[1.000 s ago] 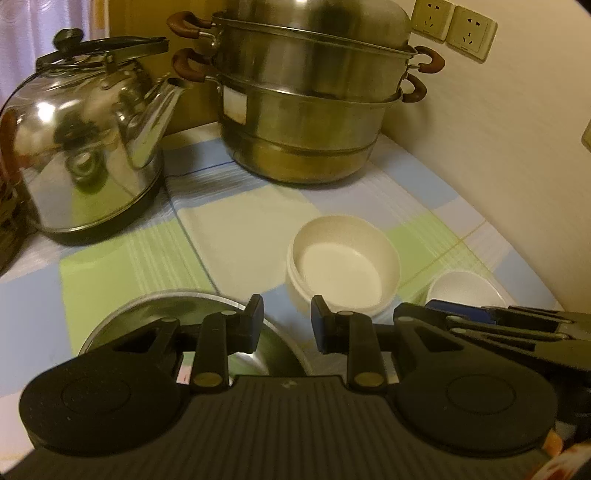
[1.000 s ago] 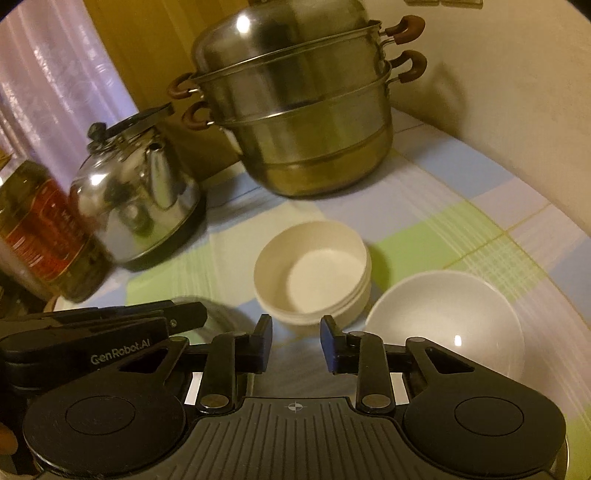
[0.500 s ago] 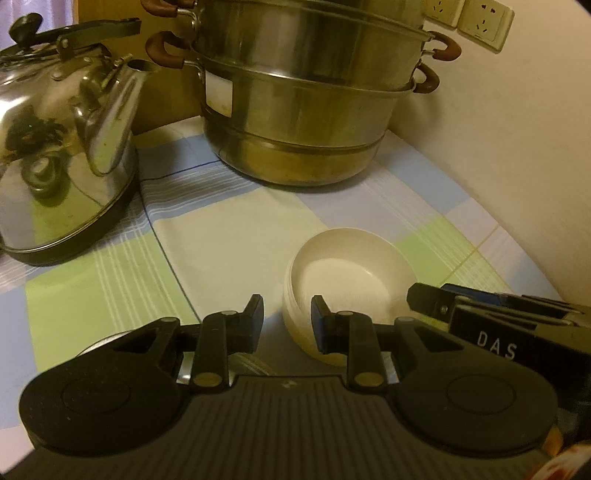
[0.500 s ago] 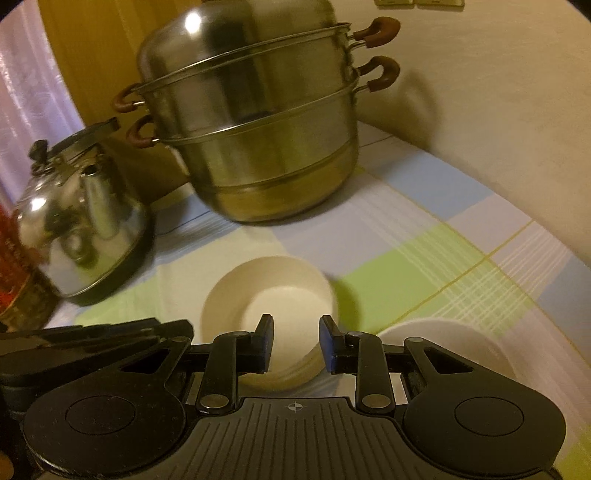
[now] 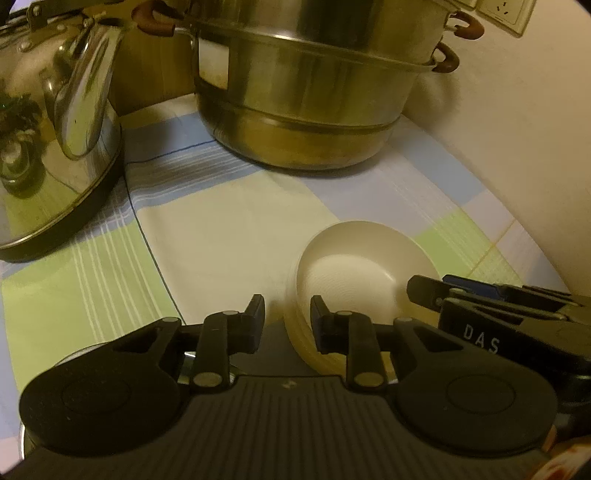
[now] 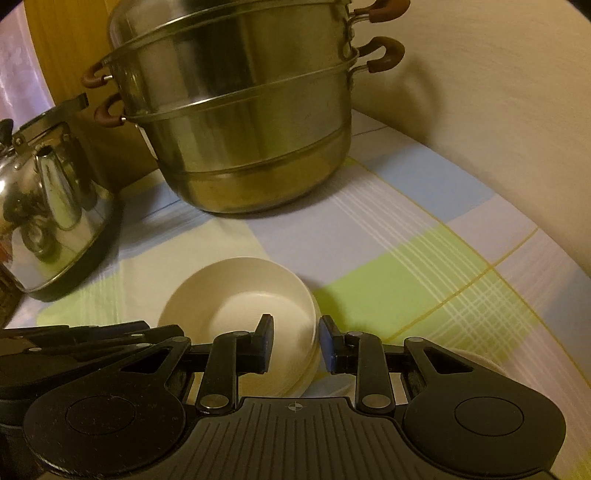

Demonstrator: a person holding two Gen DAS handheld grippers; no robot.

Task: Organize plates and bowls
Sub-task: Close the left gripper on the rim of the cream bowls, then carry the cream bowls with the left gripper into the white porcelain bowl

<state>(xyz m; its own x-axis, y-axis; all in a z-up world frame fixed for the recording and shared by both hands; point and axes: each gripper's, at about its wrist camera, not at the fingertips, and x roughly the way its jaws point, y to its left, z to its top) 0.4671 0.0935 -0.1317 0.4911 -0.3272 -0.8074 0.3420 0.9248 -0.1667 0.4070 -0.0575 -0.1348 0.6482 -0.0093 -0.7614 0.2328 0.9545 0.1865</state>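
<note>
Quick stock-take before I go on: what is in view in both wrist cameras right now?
cream bowls: a nested stack, number unclear, cream, on the cloth; both tongs straddle its rim.
white bowl: one, white, only an edge showing behind the right tongs.
steamer pot: one, tiered steel with brown handles, at the back by the wall.
kettle: one, shiny steel, back left.
metal dish: one rim, steel, under the left tongs; kind unclear.
tablecloth: one, checked green, blue and white, covering the surface.
wall socket: white, top right on the wall.
left tongs: black, jaws apart across the near-left rim of the stack.
right tongs: black, jaws apart across the stack's right rim.
</note>
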